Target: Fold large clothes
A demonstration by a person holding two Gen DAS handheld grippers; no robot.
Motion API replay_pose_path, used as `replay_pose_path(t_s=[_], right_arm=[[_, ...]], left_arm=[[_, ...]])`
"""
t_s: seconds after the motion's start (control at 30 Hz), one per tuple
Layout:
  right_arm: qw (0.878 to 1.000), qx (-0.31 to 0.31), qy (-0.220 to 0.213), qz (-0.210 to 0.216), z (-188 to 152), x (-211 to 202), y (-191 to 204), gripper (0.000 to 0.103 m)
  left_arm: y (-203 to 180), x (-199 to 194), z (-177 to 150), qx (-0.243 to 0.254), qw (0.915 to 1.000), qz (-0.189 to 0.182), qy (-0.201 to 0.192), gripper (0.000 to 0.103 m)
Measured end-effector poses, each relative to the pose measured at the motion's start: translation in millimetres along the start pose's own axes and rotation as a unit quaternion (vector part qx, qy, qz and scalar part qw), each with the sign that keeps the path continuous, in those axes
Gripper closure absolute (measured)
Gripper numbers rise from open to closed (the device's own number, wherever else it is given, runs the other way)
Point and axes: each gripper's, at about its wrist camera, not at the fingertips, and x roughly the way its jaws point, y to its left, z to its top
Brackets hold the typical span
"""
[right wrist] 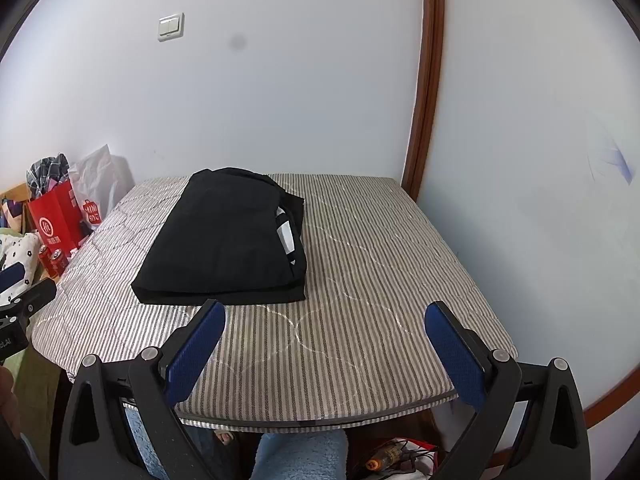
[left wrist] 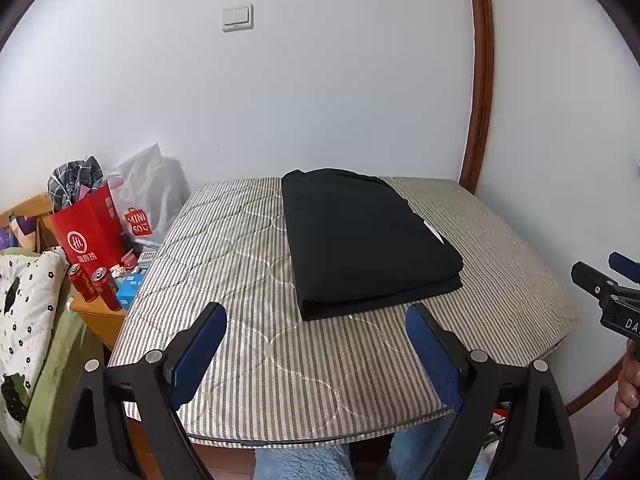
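A black piece of clothing [left wrist: 368,240] lies folded into a neat, flat bundle on a table. The table has a grey and white striped cover [left wrist: 248,344]. The bundle sits on the far half of the table, a bit left of the middle, and its folded edge faces the near side. In the right wrist view a bit of white with black marks [right wrist: 286,232] peeks out from the right side of the bundle.

The left gripper [left wrist: 316,356] hangs over the near edge of the table. Its two blue pads [left wrist: 200,352] stand wide apart and nothing is between them. It does not touch the clothing.

The right gripper [right wrist: 324,354] is also over the near edge, just beside the left one. Its blue pads [right wrist: 456,352] are spread wide too, and it holds nothing. The bundle lies past its tips, to the left.

To the left of the table there is a red paper bag [left wrist: 90,228], a white plastic bag [left wrist: 150,188] and two red cans [left wrist: 96,286]. A light switch [left wrist: 237,17] is on the white wall behind. Near the bottom, under the table edge, are the person's legs in fluffy blue trousers [right wrist: 300,456].
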Motion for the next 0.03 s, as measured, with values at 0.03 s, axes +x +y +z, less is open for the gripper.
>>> replay_pose_path(t_s=[0.03], right_arm=[[1.0, 0.0, 0.0, 0.0, 0.2, -0.1, 0.3, 0.004]], left_arm=[[0.5, 0.0, 0.5, 0.0, 1.0, 0.0, 0.0, 0.012]])
